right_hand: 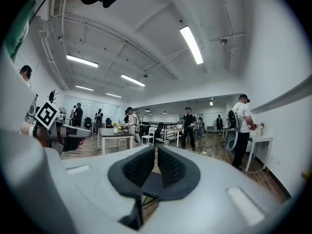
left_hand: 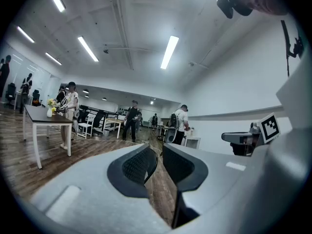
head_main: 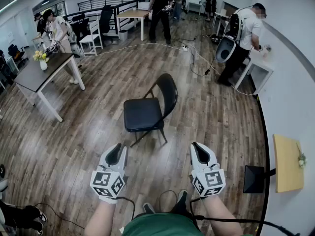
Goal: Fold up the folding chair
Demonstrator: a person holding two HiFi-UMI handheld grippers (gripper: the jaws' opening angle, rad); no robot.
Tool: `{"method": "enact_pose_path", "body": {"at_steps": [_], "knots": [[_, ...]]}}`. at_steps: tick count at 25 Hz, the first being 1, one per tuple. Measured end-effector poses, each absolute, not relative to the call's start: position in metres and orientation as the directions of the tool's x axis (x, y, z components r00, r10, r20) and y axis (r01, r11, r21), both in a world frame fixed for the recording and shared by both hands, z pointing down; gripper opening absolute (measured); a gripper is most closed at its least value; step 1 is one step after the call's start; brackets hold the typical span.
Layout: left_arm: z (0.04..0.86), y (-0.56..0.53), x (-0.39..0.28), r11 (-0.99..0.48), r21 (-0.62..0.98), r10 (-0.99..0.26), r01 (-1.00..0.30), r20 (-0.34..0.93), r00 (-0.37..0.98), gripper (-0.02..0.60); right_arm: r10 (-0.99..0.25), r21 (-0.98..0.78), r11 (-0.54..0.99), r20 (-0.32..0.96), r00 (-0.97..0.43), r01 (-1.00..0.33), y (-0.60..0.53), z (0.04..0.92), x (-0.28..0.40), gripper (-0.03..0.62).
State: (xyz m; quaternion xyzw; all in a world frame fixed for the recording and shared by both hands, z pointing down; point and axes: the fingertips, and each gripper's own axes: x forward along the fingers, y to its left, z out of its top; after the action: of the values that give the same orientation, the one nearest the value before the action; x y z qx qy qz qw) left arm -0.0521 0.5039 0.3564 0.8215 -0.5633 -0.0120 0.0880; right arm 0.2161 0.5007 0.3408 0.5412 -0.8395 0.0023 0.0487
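The black folding chair (head_main: 145, 112) stands unfolded on the wooden floor in the middle of the head view, its seat flat and its backrest toward the right. My left gripper (head_main: 116, 152) and right gripper (head_main: 199, 150) are held level side by side, a step short of the chair and not touching it. Both are shut with nothing in them. In the left gripper view the left gripper (left_hand: 160, 152) shows dark pads close together, with a sliver of the chair's back in the slit. In the right gripper view the right gripper (right_hand: 156, 155) has its pads pressed together.
A dark-topped table (head_main: 37, 75) with a vase of flowers (head_main: 42, 58) stands at the left. A cable (head_main: 147, 45) runs over the floor beyond the chair. People stand at the back (head_main: 160, 9), left (head_main: 56, 31) and right (head_main: 243, 38). A white wall with a wooden shelf (head_main: 288, 161) is at the right.
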Motion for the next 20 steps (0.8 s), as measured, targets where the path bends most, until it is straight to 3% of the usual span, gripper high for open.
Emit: {"method": "enact_pose_path", "body": {"at_steps": [20], "knots": [[0.361,0.498,-0.093,-0.337,0.172,-0.933,-0.926,0.072,0.353,0.089,-0.917,0.064,0.396,0.071,-0.391,-0.916,0.49,0.333,0.2,0.014]]}}
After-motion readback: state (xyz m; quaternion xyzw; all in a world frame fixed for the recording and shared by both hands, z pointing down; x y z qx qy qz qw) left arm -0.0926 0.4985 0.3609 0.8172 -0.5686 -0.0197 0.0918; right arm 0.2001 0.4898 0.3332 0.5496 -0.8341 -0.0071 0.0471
